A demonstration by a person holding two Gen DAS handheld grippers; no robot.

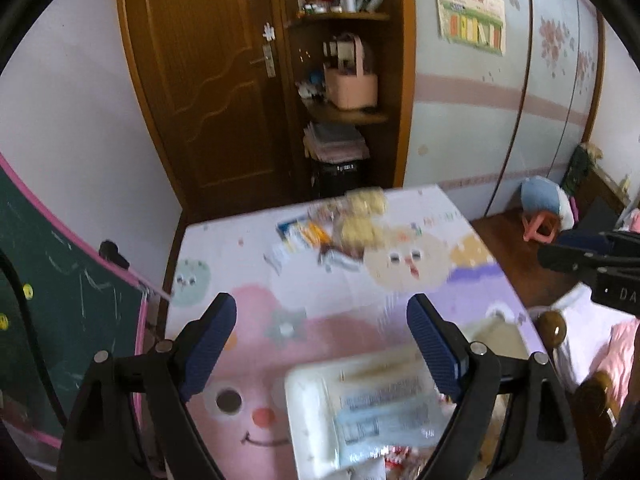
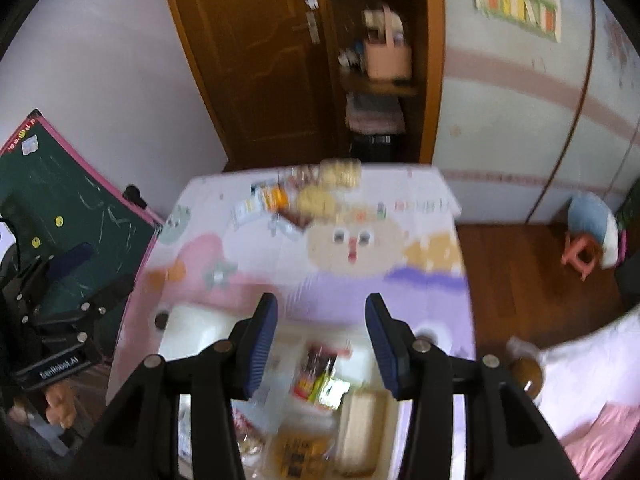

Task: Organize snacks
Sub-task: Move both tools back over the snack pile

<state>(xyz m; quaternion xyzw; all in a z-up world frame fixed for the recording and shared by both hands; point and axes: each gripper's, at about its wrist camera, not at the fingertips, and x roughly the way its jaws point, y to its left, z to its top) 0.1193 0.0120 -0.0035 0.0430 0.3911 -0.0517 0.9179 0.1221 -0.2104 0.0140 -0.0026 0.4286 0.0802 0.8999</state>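
Two grippers up over the table, both with their blue-padded fingers spread wide and nothing between them. Left gripper [image 1: 322, 334] fills the bottom of its own view, and the right gripper [image 2: 322, 334] does the same in its view.

Snacks are in two spots. Far end of the table, upper middle of both frames, there's a loose snack pile [image 1: 344, 226]: a couple of yellowish round-biscuit packs plus some flatter blue, orange and white packets, all touching or overlapping. It's blurry, so I can't read any labels. Then at the near end, bottom of the frame, sits a white tray [image 1: 308, 412] with a pale blue and white packet lying in it, low and a bit right of center in the left view. In the right view the white tray [image 2: 192, 332] shows more stuff: a red and yellow packet [image 2: 316, 372], a tan pack and an orange-labelled one near the bottom edge, all smeared by motion blur.

The table is covered by a cartoon tablecloth [image 1: 360, 300], pink and purple with animal faces. A green chalkboard [image 1: 60, 300] with a pink frame leans at the left edge, a wooden door [image 1: 208, 80] stands behind, and a shelf nook with a pink basket [image 1: 352, 84] is beside it.
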